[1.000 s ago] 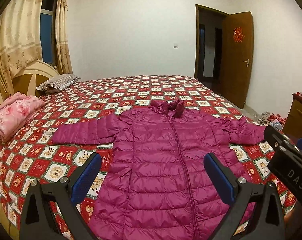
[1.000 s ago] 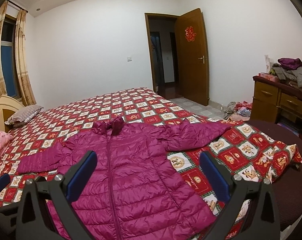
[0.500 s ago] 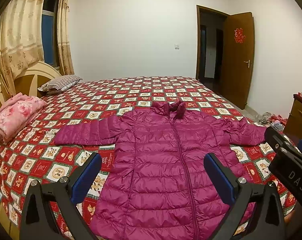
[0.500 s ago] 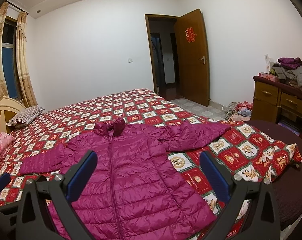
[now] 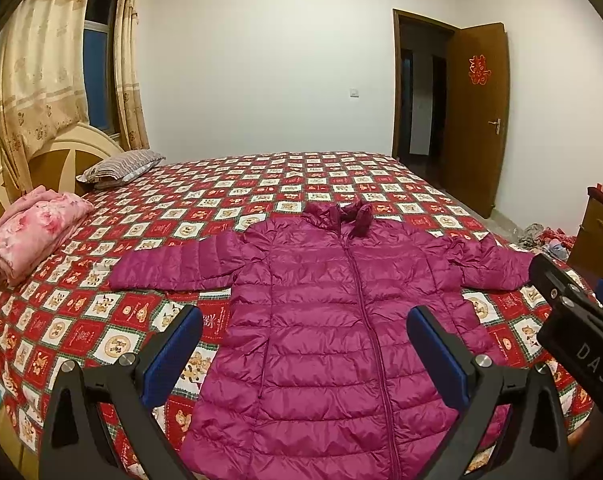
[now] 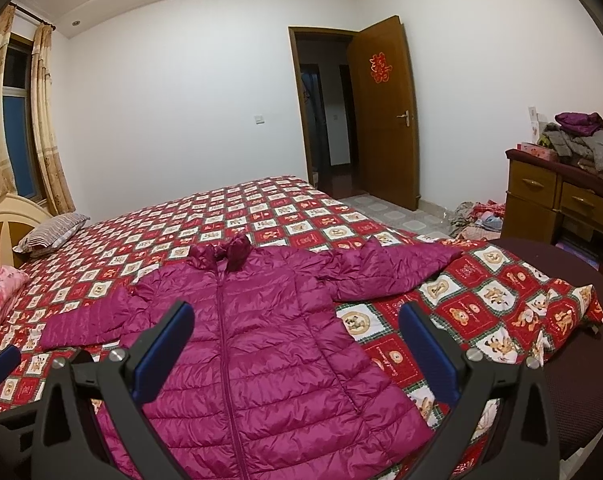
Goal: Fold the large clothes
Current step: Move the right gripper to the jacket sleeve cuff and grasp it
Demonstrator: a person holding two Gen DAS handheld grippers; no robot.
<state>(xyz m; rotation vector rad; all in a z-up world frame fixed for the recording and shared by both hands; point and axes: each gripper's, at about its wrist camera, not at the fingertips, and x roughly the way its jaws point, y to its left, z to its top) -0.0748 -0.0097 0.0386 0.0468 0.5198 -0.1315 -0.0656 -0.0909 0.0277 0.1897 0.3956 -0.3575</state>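
Barely shifted since a second ago: both views tipped slightly lower over the bed (image 5: pixel 285 184), with the magenta puffer jacket (image 5: pixel 341 320) sitting a touch further down in each. Spread flat and zipped on the red checked bedspread (image 6: pixel 481 292), collar toward the far side, both sleeves stretched out sideways, hem at the near edge. Left hand-held gripper (image 5: pixel 303 344) poised above the jacket's lower half with fingers wide apart and gripping nothing; right hand-held gripper (image 6: pixel 295 340) likewise spread wide and empty, above the jacket's right flank.
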